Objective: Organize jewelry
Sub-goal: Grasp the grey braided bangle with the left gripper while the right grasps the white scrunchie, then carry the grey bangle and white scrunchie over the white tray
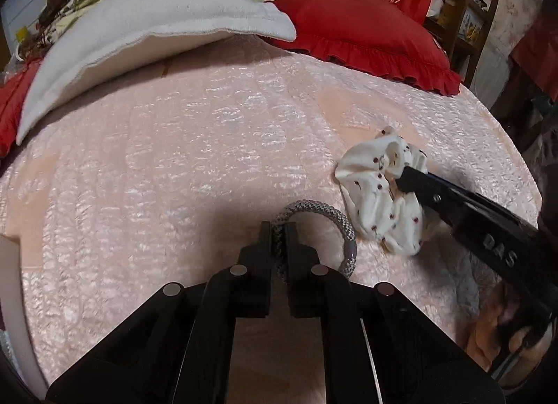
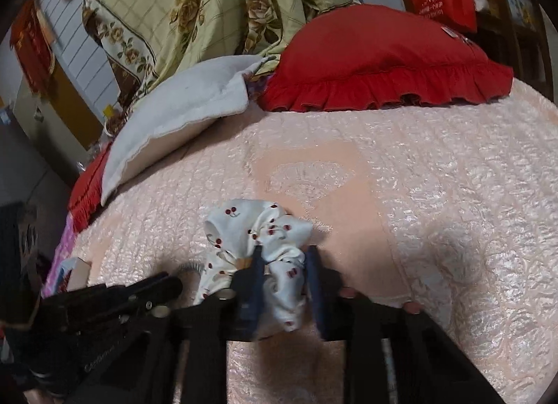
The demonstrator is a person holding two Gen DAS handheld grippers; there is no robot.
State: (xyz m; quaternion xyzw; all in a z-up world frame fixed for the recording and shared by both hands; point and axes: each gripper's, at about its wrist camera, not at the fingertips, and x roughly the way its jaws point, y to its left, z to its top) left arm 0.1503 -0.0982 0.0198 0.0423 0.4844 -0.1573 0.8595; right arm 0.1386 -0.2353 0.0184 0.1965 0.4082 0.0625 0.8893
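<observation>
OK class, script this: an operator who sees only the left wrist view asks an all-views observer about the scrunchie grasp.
Operator: Is the scrunchie between both fingers of the right gripper?
Observer: Yes. The right wrist view shows its band filling the gap between them.
Operator: Where does each finger sit?
Observer: One finger appears to sit in the centre hole, the other outside the band.
Operator: Is the grip firm?
Observer: Cannot tell; the fingers stand apart around puffy fabric.

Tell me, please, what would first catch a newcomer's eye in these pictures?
The white cherry-print scrunchie on the pink bedspread, with the right gripper straddling it. Just left of it, the left gripper is shut on a grey hair tie. A red pillow lies at the far end.
</observation>
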